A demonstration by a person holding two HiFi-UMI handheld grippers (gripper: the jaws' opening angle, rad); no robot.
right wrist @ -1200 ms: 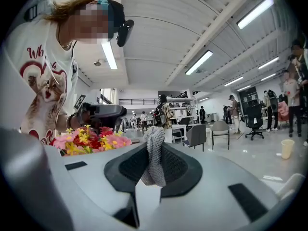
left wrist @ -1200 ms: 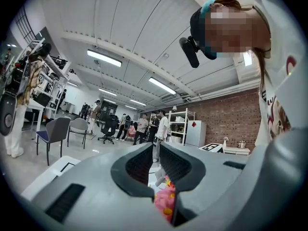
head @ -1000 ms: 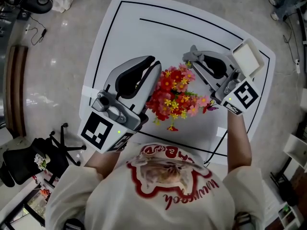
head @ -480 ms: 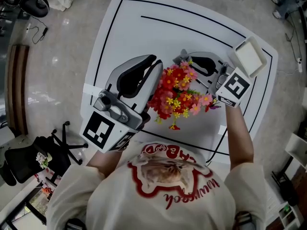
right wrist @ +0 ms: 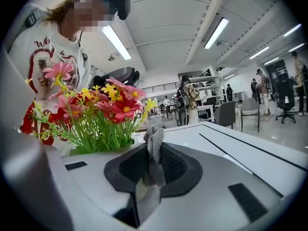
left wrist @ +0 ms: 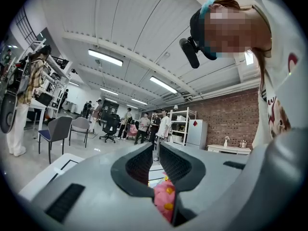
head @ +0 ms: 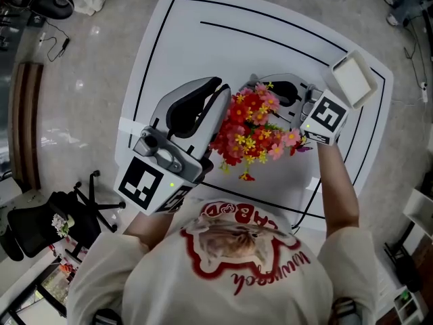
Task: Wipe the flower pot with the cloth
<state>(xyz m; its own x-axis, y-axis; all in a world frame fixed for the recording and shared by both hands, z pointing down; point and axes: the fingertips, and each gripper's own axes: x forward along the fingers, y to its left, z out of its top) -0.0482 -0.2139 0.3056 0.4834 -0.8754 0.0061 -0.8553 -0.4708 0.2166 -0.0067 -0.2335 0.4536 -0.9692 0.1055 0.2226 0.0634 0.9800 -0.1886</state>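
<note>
Risk: cloth [right wrist: 154, 137] may snag flowers [head: 250, 124], tipping hidden pot | right gripper [head: 257, 84] clamps cloth, 1 o'clock of flowers | left gripper [head: 220, 92] closed, 9 o'clock.

The head view looks steeply down from above the person onto the table [head: 203, 39], taking in the left gripper [head: 220, 92] and right gripper [head: 253, 82]. Each gripper view sits low and close behind its own jaws, facing roughly level across the room. All three views share the flowers [head: 252, 128]. The right gripper view also catches the table.
</note>
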